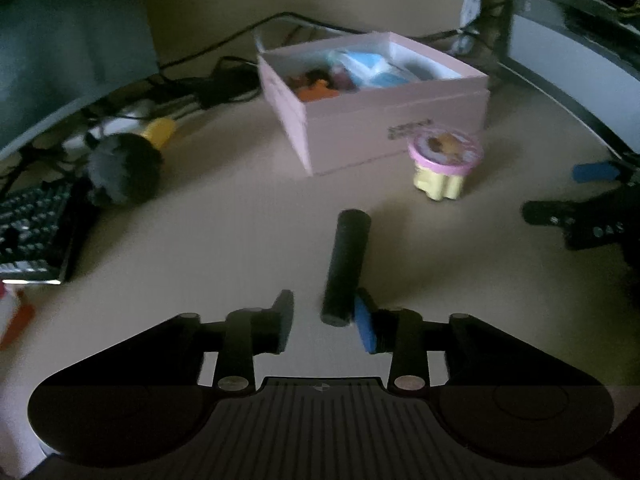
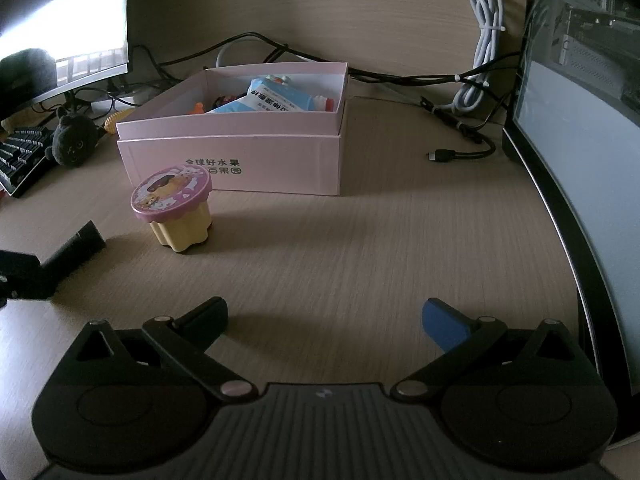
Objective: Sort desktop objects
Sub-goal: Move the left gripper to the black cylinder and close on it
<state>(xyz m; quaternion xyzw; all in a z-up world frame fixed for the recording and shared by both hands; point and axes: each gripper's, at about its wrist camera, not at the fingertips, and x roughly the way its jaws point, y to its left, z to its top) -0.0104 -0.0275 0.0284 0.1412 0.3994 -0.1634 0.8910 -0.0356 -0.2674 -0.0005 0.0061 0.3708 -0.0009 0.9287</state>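
A black cylinder [image 1: 346, 266] lies on the desk. Its near end touches the right finger's blue pad [image 1: 364, 326], with a gap to the left finger. My left gripper [image 1: 324, 320] is open around that end. The cylinder also shows at the far left of the right wrist view [image 2: 74, 250]. A yellow cup with a pink lid [image 1: 444, 162] [image 2: 174, 206] stands in front of the pink box [image 1: 394, 120] [image 2: 232, 162], which holds a blue pack and small toys. My right gripper [image 2: 324, 322] is open and empty above bare desk.
A black plush toy [image 1: 122, 172] [image 2: 74, 140] and a keyboard [image 1: 30, 236] [image 2: 20, 158] are at the left. Monitors [image 2: 64, 24] stand at the back left and right [image 2: 580, 160]. Cables [image 2: 486, 40] run along the back wall. The right gripper shows in the left wrist view [image 1: 580, 220].
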